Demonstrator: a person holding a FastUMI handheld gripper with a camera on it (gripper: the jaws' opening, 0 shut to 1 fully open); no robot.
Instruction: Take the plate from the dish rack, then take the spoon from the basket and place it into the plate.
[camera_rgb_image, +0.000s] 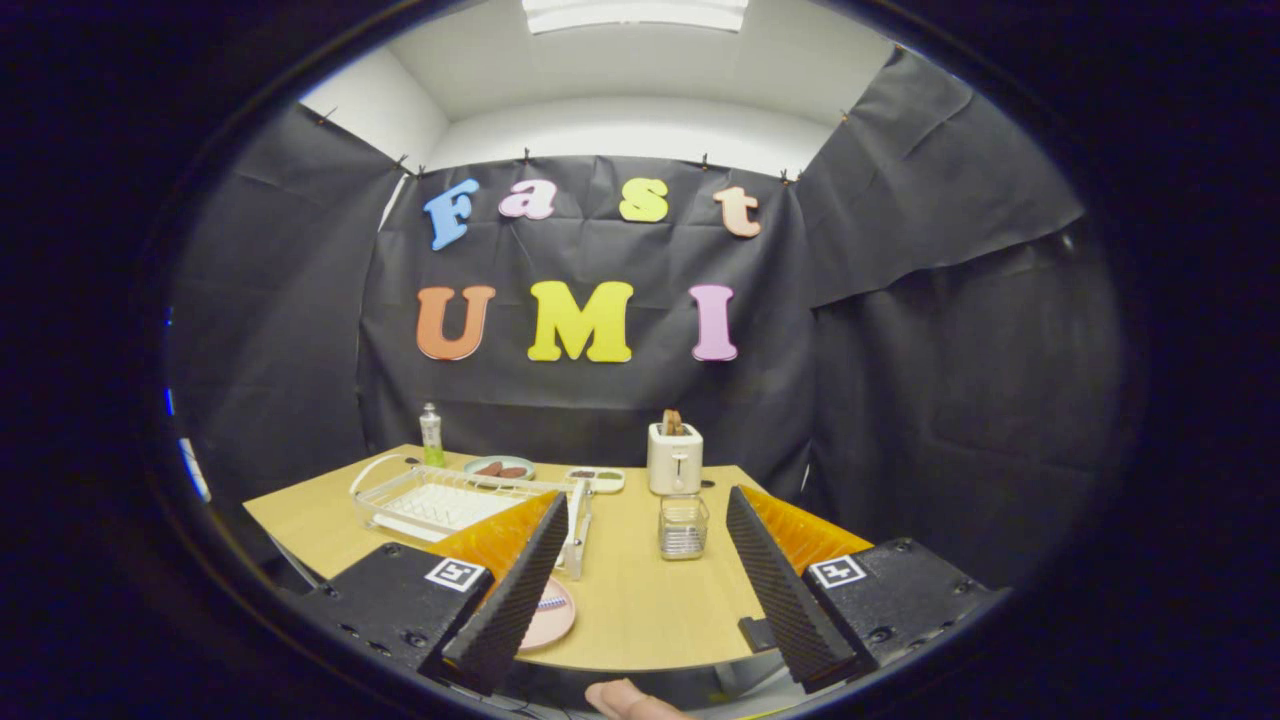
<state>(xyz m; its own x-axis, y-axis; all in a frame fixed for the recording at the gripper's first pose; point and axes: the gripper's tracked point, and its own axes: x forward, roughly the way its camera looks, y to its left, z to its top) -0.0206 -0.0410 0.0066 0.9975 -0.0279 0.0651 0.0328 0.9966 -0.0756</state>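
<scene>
Tongs (640, 580) spread wide, holding nothing, raised above the near edge of the table (650, 610). Pink plate (552, 612) lies flat on the table at 9 o'clock of the gap, partly behind the left finger; a spoon-like item (551, 604) appears to rest in it, too small to confirm.

Clear mesh basket (684, 526) stands just ahead at 12 o'clock; contents not legible. Dish rack (440, 500) at 10 o'clock, slots apparently bare.

Judgement: task looks near done or done. If the spoon needs re-seating, come down vertically over the plate and keep the fingers clear of the rim.

Beyond, at 12 o'clock: toaster (675, 458) with bread in its slots. At 11 o'clock: green plate (499, 468) with brown food, small tray (596, 479), bottle (431, 436).
</scene>
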